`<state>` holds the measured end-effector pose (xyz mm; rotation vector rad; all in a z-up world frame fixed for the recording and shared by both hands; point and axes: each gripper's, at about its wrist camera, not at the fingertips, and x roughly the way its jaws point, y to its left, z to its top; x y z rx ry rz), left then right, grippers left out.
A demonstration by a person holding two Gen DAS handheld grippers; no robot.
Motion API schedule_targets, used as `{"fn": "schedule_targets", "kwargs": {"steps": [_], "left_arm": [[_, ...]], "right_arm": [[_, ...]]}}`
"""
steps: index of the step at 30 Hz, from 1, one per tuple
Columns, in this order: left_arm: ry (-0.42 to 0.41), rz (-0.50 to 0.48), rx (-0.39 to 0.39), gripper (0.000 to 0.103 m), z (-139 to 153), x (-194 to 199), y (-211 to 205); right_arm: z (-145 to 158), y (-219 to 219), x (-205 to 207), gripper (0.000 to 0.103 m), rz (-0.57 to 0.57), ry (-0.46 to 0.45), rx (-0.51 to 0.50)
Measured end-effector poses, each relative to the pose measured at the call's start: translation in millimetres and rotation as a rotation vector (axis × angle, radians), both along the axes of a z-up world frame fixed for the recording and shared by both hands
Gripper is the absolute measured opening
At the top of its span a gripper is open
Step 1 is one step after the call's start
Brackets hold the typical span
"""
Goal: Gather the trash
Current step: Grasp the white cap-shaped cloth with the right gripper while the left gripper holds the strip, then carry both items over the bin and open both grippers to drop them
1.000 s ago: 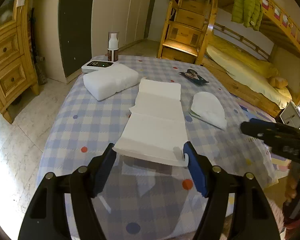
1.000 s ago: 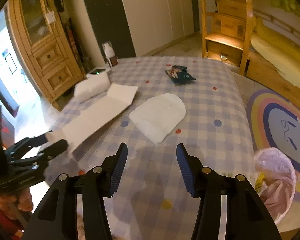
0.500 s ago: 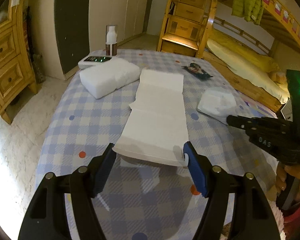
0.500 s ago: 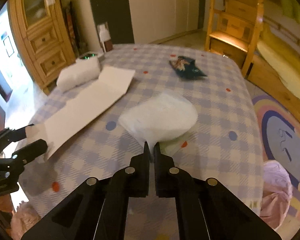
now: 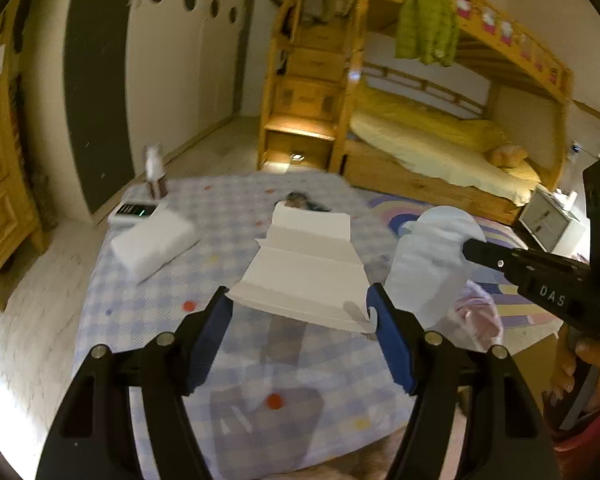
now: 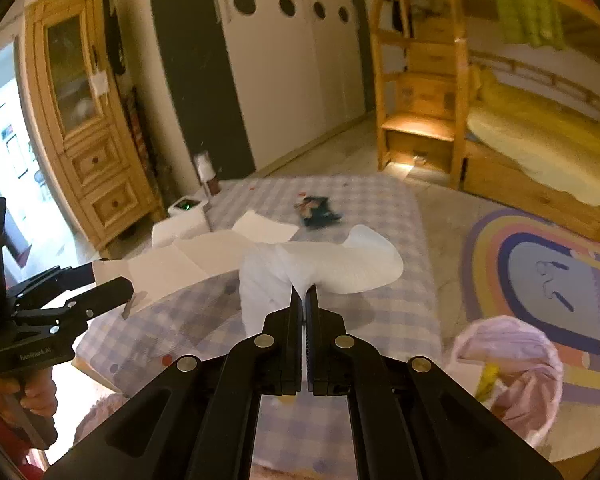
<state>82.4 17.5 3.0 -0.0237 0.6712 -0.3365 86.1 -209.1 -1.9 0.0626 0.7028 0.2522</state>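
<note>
My left gripper grips the near end of a long folded white cardboard sheet across its width and holds it lifted above the checked table; it also shows in the right wrist view. My right gripper is shut on a crumpled white paper, held up off the table; in the left wrist view the paper hangs from it. A dark snack wrapper lies farther back on the table.
A white tissue pack, a white device with a green light and a spray bottle are at the table's far left. A pink-lined trash bin stands on the floor right of the table, by a rainbow rug.
My right gripper closed on the white paper and lifted it off the table. My left gripper raised the cardboard sheet's near end; both views tilted upward.
</note>
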Motion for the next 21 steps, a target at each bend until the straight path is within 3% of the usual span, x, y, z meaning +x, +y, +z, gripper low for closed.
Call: {"fn": "schedule_targets", "kwargs": {"steps": [9,13,21], "left_arm": [[-0.055,-0.140,0.011,0.067,18.0,1.1,-81.5],[-0.044,-0.236,0.020,0.067,8.3,6.4,-137.7],[0.009,-0.354,0.035,0.067,-19.6,20.8,-208.7]], "right_arm": [[4.5,-66.8,-34.6,0.001,-0.183,-0.016,0.013],[-2.2,-100.1,-46.0,0.001,-0.275,0.009,-0.004],[-37.6,-160.8,-45.3,0.001,-0.429,0.118,-0.036]]}}
